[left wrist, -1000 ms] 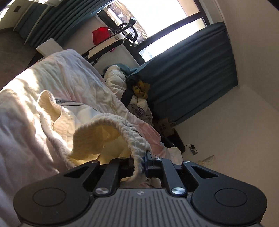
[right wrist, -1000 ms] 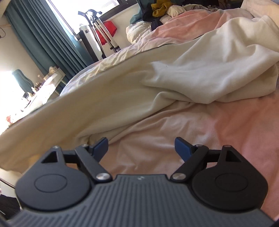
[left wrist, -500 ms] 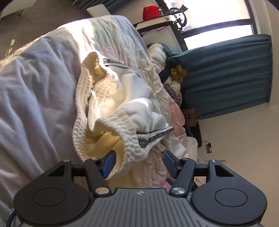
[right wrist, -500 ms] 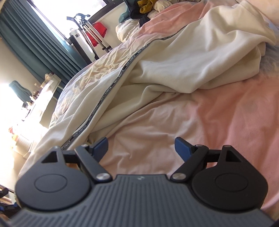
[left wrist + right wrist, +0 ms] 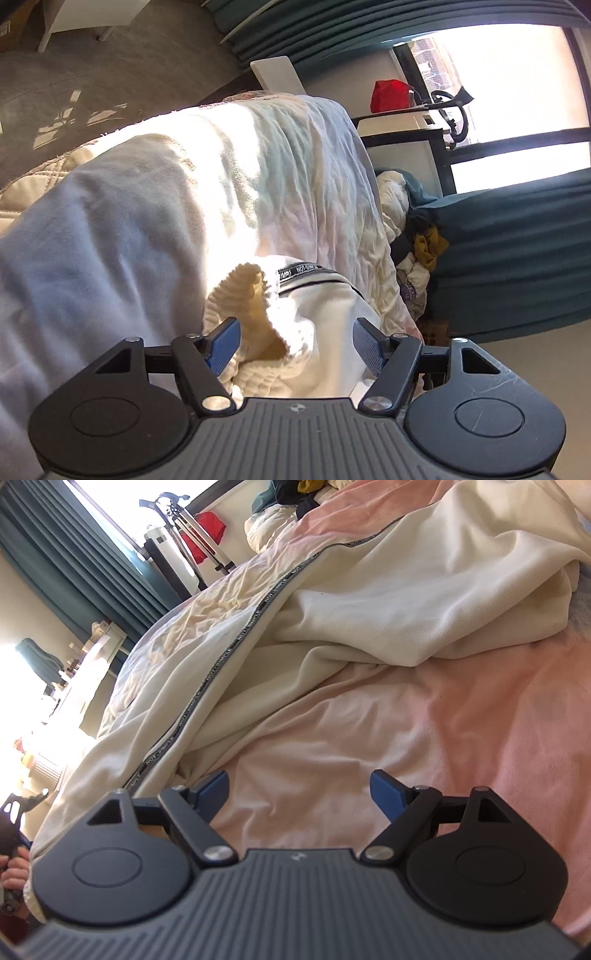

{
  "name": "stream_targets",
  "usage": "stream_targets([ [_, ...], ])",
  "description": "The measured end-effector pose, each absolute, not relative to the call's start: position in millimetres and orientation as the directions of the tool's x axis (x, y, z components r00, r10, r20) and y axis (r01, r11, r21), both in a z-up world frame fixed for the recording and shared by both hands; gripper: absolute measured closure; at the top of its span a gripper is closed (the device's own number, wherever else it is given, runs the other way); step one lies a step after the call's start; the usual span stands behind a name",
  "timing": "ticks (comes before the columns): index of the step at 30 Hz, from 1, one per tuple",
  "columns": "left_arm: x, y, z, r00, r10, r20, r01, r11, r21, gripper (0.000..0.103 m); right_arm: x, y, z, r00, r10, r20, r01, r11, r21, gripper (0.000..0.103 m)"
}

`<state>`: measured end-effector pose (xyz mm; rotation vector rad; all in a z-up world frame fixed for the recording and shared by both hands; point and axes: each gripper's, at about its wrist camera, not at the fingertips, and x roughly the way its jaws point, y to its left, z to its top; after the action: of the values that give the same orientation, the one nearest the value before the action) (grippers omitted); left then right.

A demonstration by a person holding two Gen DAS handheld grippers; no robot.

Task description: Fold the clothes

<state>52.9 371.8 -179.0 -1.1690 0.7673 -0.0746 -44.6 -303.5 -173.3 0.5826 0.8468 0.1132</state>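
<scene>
The cream garment is lying stretched across the bed. The left gripper is hovering apart around its ribbed waistband, probably lining up a grasp; the right gripper is waiting apart over bare sheet.

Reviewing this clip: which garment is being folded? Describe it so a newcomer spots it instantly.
Start at the bed's pink sheet. Lying across it is the cream garment, spread in loose folds ahead of the open right gripper. Unlike the plain bedding around it, it has a dark lettered tape along its seam and a ribbed cuff before the open left gripper.
</scene>
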Motion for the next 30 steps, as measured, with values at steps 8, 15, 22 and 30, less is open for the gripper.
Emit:
stream_targets([
  [8, 127, 360, -202, 0.720, -0.409, -0.561, -0.348, 0.487, -0.801, 0.057, -26, -290, -185, 0.631, 0.307, -0.713, 0.118, 0.870, 0.479, 0.018],
  [15, 158, 364, -160, 0.783, -0.289, -0.551, -0.322, 0.569, -0.756, 0.093, -28, -287, -185, 0.625, 0.300, -0.721, 0.112, 0.879, 0.463, 0.018],
  [22, 222, 369, -81, 0.817, -0.191, -0.544, -0.307, 0.656, -0.690, 0.094, -24, -293, -190, 0.630, 0.271, -0.727, 0.157, 0.873, 0.461, 0.018],
  [30, 340, 360, -28, 0.828, -0.159, -0.538, -0.297, 0.689, -0.661, 0.093, -8, -301, -199, 0.651, 0.253, -0.716, 0.189, 0.859, 0.475, 0.018],
])
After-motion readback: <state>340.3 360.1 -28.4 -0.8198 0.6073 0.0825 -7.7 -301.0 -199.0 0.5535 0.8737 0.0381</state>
